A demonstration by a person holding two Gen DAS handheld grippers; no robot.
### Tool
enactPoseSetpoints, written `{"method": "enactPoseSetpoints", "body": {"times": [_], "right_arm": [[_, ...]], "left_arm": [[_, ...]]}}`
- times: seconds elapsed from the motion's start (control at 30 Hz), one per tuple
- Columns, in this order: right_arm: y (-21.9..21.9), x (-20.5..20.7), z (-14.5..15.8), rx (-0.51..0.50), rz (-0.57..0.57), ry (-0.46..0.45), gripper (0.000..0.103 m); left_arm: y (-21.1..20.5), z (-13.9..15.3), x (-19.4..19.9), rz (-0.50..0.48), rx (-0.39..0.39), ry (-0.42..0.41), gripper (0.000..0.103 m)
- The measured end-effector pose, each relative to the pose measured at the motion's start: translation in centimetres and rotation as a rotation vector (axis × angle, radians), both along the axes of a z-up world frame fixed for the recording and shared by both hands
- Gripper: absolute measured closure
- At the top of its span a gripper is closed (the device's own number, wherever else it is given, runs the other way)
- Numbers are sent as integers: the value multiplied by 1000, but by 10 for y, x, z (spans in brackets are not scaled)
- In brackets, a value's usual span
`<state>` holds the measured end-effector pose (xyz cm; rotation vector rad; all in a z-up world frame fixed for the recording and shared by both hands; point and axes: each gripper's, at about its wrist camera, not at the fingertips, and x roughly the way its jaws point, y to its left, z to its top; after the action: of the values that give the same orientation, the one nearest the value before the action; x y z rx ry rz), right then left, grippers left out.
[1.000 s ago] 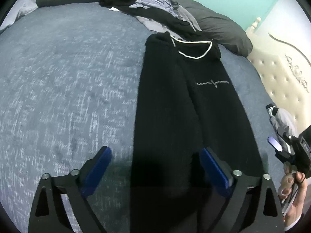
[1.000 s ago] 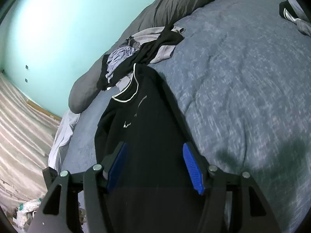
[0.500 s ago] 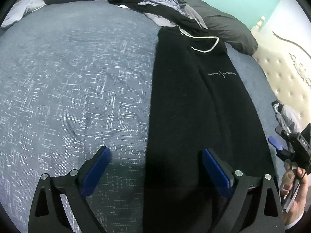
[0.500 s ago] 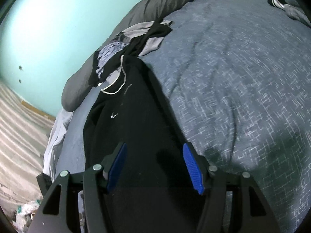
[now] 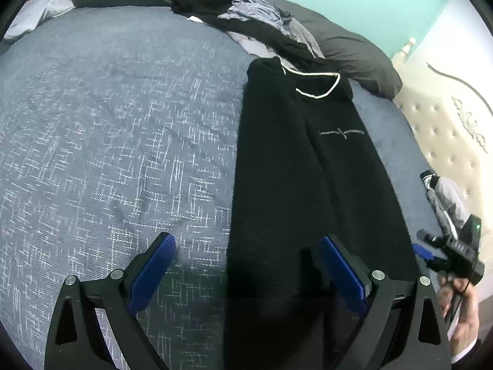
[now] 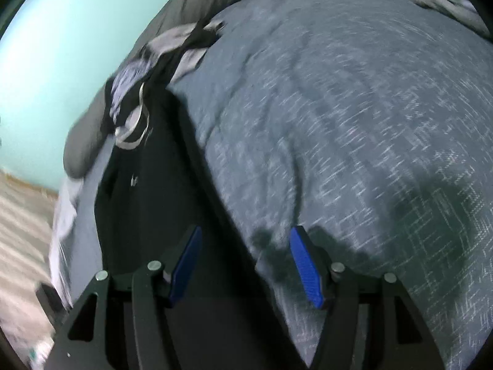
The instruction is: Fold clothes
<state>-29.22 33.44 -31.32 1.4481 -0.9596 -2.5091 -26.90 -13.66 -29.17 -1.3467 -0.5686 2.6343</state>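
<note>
A black sweater (image 5: 295, 178) with a white-trimmed collar lies flat in a long narrow strip on the blue-grey bed cover (image 5: 117, 129). My left gripper (image 5: 246, 246) is open above its near end, the right finger over the cloth and the left finger over the bed cover. In the right wrist view the same black sweater (image 6: 148, 203) runs along the left, blurred. My right gripper (image 6: 245, 234) is open over the sweater's right edge and grips nothing. From the left wrist view the right gripper (image 5: 431, 251) shows at the far right, held by a hand (image 5: 459, 314).
A heap of black and grey clothes (image 5: 258, 21) lies against dark grey pillows (image 5: 354, 49) at the far end of the bed. A cream tufted headboard (image 5: 456, 141) stands at the right, with another grey garment (image 5: 443, 197) near it. Wooden floor (image 6: 21, 234) shows beyond the bed's left edge.
The right wrist view has swung right, so the sweater's edge now passes between its fingers instead of filling the gap. The left gripper has shifted slightly. Both stay open.
</note>
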Motion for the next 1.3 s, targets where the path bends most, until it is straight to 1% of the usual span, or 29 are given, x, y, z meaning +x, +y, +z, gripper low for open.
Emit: {"method": "enactPoseSetpoints", "body": {"times": [0.07,0.1,0.13,0.2,0.23,0.3,0.33,0.5,0.77,0.8,0.83,0.87,0.93,0.97,1.0,1.1,1.23,1.3], "right_arm": [[-12,2,-6,-19,46,-19,56],[-17,2,-8,-25,63,-28,65],[-21,3,-9,-21,73,-33,71],[-30,4,-6,9,97,-23,79],[-34,5,-3,25,107,-17,86],[-41,5,3,49,129,-6,92],[-44,4,6,61,140,0,93],[-75,8,25,129,223,47,94],[-147,4,31,188,401,83,94],[-150,3,30,186,409,78,93],[-152,2,29,181,412,72,90],[-152,1,29,172,413,68,89],[-146,3,32,136,406,72,81],[-140,4,35,115,399,76,73],[-132,8,39,90,387,85,70],[-111,17,51,63,358,111,70],[-79,21,63,88,290,133,70],[-65,19,64,106,269,119,70]], "left_arm": [[0,3,0,0,5,8,6],[-1,5,1,-1,11,13,6],[-2,7,2,-2,15,16,6],[-4,9,3,-2,18,22,6],[-6,10,4,1,20,24,6],[-9,10,5,8,29,25,6],[-11,11,5,12,36,25,6],[-14,13,7,12,48,32,6],[-14,13,7,8,60,29,6],[-14,14,7,8,60,30,6],[-14,14,7,8,60,30,6],[-15,14,7,8,62,31,6],[-15,15,8,8,67,33,6],[-15,15,7,7,67,33,6],[-15,16,7,6,67,33,6],[-14,17,7,7,72,35,6],[-14,18,7,6,73,37,6],[-13,19,7,5,71,39,6]]}}
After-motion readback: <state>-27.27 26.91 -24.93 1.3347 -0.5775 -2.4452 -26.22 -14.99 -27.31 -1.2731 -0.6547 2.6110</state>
